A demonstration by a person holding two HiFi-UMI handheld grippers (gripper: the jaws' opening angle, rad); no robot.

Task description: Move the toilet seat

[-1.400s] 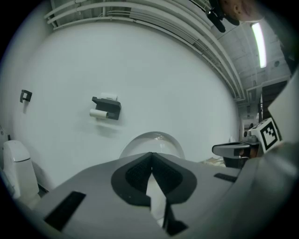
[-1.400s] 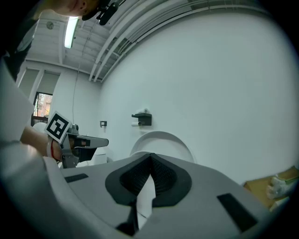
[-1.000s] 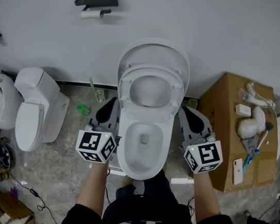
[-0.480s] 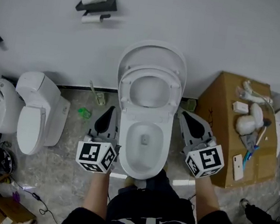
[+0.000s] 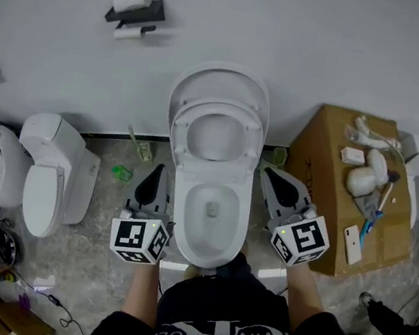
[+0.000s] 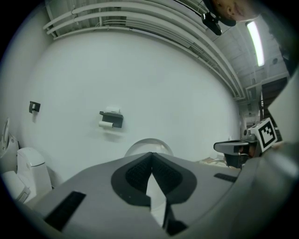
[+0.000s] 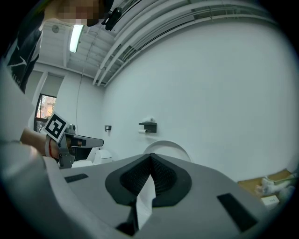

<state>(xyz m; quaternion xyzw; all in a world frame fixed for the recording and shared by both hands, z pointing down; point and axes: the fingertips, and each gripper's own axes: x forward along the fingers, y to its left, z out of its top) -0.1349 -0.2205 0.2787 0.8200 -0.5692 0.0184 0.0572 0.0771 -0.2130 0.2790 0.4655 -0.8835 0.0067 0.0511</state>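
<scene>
Presently the left hand-held gripper [image 5: 157, 172] and right hand-held gripper [image 5: 269, 173] are closed, empty; if nudged, the raised toilet seat [image 5: 177, 131] could be slammed down.

Head view: we note even, soft room light, slightly dim. The white wall [image 5: 345, 43] reads flat grey. The toilet seat [image 5: 180, 131] is the brightest patch, evenly lit. A faint shadow sits under the paper holder [image 5: 135, 10]. Gripper views: strong bulge, black corners, and we find the close foreground soft. The ceiling tube light [image 6: 254, 44] blows out white in both.
</scene>
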